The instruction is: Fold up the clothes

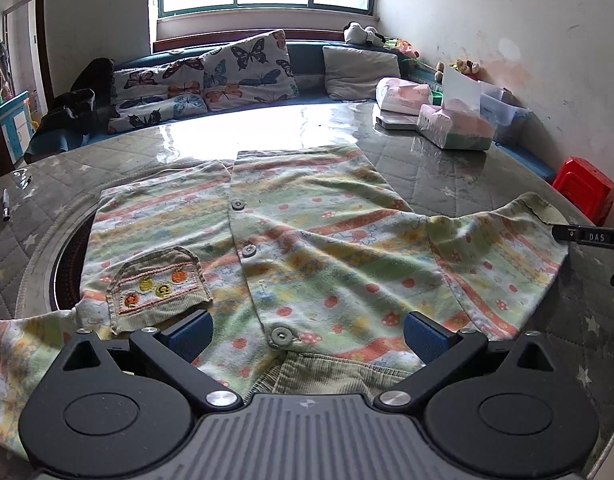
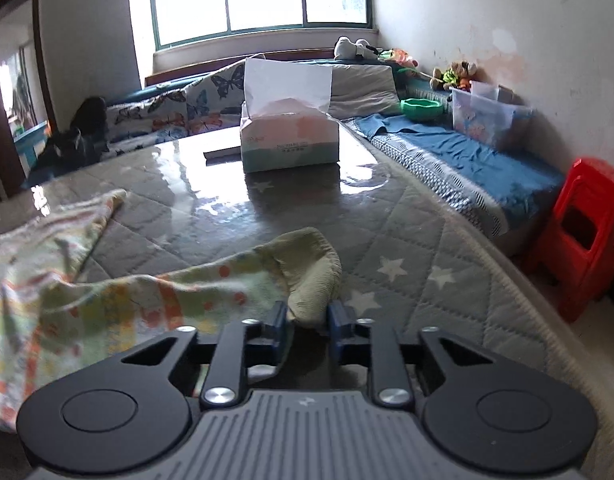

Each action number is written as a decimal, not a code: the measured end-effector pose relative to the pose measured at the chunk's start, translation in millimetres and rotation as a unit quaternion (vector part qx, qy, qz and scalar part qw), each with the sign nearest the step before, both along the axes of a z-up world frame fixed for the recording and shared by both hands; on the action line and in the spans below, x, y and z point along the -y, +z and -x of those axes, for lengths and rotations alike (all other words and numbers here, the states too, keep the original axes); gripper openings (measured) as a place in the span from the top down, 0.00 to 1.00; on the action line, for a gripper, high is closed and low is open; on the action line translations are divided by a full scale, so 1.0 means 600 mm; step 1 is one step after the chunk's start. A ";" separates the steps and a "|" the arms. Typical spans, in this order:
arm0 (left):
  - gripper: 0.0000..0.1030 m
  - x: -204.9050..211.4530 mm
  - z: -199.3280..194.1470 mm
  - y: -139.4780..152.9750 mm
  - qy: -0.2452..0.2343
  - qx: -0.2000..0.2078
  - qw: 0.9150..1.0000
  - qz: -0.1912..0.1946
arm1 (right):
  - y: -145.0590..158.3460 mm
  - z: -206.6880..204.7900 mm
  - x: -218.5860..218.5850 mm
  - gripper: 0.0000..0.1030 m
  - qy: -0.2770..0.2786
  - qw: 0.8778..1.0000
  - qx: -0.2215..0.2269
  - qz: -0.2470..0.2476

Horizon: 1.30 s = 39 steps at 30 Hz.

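A child's button-front shirt [image 1: 307,240], green and orange patterned with a corduroy chest pocket [image 1: 159,284], lies spread flat on the quilted table [image 1: 467,184]. My left gripper [image 1: 307,334] hangs open just above the corduroy collar, one blue pad on each side of the lowest snap button. The shirt's right sleeve stretches toward the right edge, where a black finger [image 1: 579,236] of the right gripper meets its cuff. In the right wrist view my right gripper [image 2: 307,318] is shut on the ribbed cuff [image 2: 315,276], which bunches up between the blue pads.
An open tissue box [image 2: 289,140] stands mid-table beyond the cuff, with more packs [image 1: 455,128] at the far right. A pen [image 1: 5,206] lies at the left edge. A round dark inset [image 1: 67,264] sits under the shirt's left side. A red stool [image 2: 587,232] stands beside the table.
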State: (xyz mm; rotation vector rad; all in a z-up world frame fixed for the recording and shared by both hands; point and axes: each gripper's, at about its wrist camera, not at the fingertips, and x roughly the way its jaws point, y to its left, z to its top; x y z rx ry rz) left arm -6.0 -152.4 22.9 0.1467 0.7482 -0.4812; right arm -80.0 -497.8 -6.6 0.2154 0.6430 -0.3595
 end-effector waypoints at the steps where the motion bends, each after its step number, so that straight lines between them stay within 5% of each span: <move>1: 0.00 0.001 0.000 -0.001 -0.001 -0.001 1.000 0.000 | 0.001 0.000 -0.001 0.85 -0.002 1.000 0.004 -0.008; 12: 0.00 0.009 -0.004 -0.013 -0.002 -0.012 1.000 -0.003 | 0.060 0.013 -0.018 0.89 0.038 0.990 0.079 -0.114; 24: 0.00 0.006 -0.002 -0.032 -0.012 -0.024 1.000 -0.006 | 0.168 -0.011 -0.098 0.89 0.133 0.969 0.145 -0.153; 39: 0.00 -0.157 0.000 0.010 0.102 0.006 0.993 0.058 | 0.202 -0.107 -0.309 0.89 0.290 0.942 0.113 -0.127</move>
